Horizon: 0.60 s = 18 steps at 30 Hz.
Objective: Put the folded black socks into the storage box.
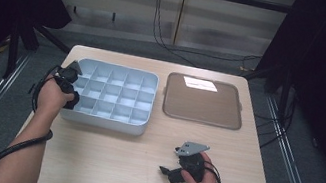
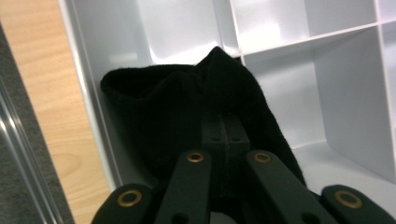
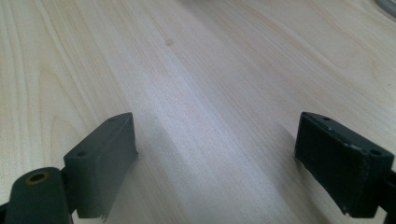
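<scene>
Left gripper point(image 2: 224, 135) clamped on black cloth point(image 2: 187, 112), low centre of frame, inside tray point(image 2: 88, 93) left-edge compartment; right gripper point(image 3: 215, 154) gaping, idle.

In the left gripper view, a black cloth point(image 2: 187, 116) covers the tips of the left gripper point(image 2: 225, 135), so where the pads end cannot be seen, and it hides the floor of the tray point(image 2: 116, 28) compartment at the tray's left edge. The picture's edge cuts off the tray. In the high view, the hand point(image 1: 53, 97) hides most of the cloth.
</scene>
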{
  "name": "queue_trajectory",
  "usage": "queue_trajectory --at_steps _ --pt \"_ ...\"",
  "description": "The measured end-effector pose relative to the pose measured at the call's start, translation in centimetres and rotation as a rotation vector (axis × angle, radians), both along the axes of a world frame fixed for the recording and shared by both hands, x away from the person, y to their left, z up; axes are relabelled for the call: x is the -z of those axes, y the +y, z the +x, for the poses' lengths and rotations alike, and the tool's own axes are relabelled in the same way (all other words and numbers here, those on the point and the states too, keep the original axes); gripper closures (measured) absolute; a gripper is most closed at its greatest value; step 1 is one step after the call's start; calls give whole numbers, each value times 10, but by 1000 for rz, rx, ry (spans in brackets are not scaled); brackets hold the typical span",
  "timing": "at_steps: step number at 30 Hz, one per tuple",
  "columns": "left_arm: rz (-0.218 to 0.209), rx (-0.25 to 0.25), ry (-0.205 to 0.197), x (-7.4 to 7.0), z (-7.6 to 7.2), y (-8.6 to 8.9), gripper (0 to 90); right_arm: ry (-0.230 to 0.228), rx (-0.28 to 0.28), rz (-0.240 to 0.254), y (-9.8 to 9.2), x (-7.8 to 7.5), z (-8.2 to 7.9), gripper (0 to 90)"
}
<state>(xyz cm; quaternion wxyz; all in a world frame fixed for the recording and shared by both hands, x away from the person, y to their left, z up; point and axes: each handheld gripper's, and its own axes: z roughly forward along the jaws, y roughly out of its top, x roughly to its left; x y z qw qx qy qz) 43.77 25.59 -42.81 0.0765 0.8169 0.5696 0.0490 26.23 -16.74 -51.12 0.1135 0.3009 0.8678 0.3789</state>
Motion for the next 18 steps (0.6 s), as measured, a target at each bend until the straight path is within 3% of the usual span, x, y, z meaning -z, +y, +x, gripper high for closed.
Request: queue_trajectory --at_steps 3,5,7,11,18 --pt "6 -4 29 11 0 1 900 2 1 0 0 0 0 123" --pt "16 -5 24 16 0 1 900 2 1 0 0 0 0 122" --pt "23 0 30 16 1 -1 900 5 0 -2 0 0 0 122" --pt "-14 -20 25 17 0 4 900 4 -1 -2 0 0 0 122" --pt "-28 -13 19 13 -1 6 900 3 -2 -2 0 0 0 122"
